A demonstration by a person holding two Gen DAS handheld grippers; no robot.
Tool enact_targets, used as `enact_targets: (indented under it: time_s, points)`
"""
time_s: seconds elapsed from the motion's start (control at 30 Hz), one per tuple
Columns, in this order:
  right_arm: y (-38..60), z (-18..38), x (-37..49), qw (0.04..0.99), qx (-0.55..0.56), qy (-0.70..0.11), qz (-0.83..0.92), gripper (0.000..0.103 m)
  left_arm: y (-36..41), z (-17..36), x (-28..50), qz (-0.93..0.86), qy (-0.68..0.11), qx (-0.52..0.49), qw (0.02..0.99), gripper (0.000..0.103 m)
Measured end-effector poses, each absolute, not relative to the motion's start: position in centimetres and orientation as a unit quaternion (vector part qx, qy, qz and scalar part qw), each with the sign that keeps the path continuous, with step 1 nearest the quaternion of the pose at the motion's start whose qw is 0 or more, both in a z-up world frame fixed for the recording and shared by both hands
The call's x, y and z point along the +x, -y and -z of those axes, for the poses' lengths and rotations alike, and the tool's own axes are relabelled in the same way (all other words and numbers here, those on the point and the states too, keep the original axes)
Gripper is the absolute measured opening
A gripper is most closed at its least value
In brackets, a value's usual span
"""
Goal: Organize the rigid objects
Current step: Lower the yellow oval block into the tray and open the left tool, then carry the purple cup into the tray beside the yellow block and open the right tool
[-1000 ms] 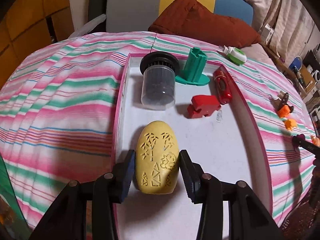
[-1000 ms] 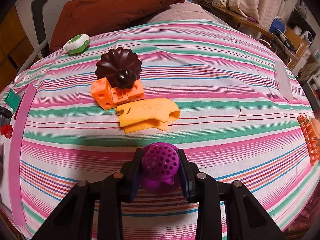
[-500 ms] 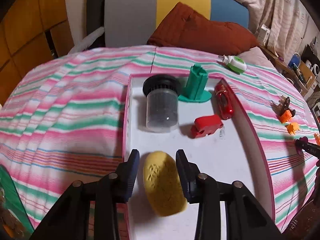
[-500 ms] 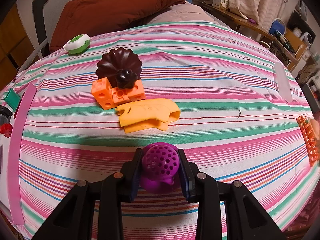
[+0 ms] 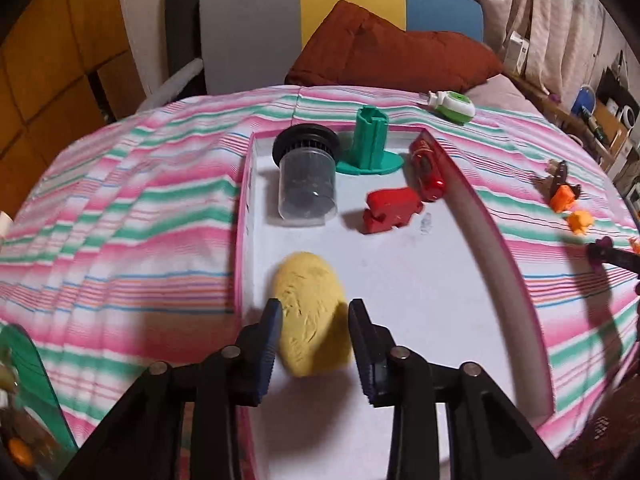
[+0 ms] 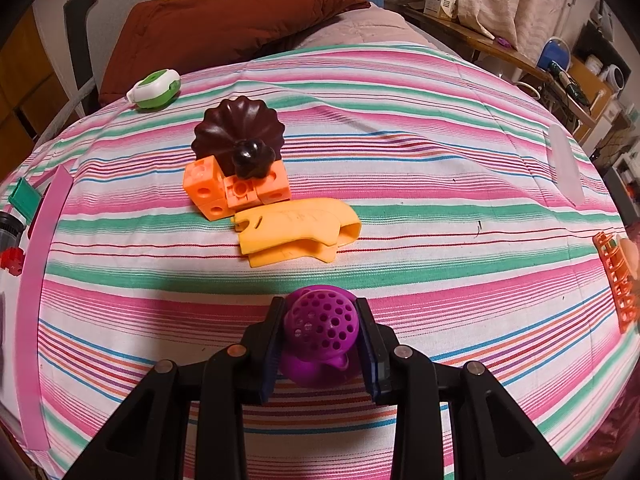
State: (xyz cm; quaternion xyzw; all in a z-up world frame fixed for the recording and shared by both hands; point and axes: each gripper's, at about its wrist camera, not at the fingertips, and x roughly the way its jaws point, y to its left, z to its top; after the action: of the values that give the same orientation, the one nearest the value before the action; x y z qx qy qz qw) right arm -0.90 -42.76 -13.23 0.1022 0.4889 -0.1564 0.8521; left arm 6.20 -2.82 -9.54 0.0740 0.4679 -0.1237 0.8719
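Observation:
A yellow egg-shaped piece [image 5: 310, 304] lies on the white floor of the pink-rimmed tray [image 5: 500, 252], near its left wall. My left gripper [image 5: 315, 320] hovers just above the egg. Its jaws are closing and the pads do not press on it. The tray also holds a clear jar with a black lid [image 5: 306, 180], a green stand [image 5: 370, 140], a red toy car [image 5: 427, 168] and a red block [image 5: 390, 208]. My right gripper [image 6: 320, 308] is shut on a purple perforated ball piece [image 6: 322, 328] over the striped cloth.
Ahead of the right gripper lie a yellow curved piece [image 6: 296, 232], orange cubes [image 6: 236, 192] and a brown fluted lid [image 6: 240, 136]. A green-and-white dispenser [image 6: 154, 88] sits at the far edge, an orange grid [image 6: 616, 280] at the right. A rust cushion [image 5: 384, 52] lies behind.
The left gripper has drawn back and up from the yellow egg while its jaws narrowed; the egg stays on the tray. The right gripper and its purple piece have not moved.

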Motion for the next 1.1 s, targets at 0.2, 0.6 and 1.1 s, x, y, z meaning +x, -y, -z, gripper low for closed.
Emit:
enact_targets:
  time_s: [0.2,0.6,1.1]
  points:
    - [41.1,11.7,-1.2,0.877,0.086,-0.455,0.126,0.034,3.0,9.4,8.9,0.117,-0.463,0.063,0.876,0.029]
    - [36.0,8.6,-3.3,0.918,0.102,-0.38,0.045,0.034,-1.9,6.8,5.0,0.127,-0.428,-0.064,0.893,0.032]
    - [21.2,6.6,0.4,0.912,0.108,-0.381,-0.107,0.034,-2.4,6.5,0.7,0.178,-0.429,-0.062,0.884,0.032]
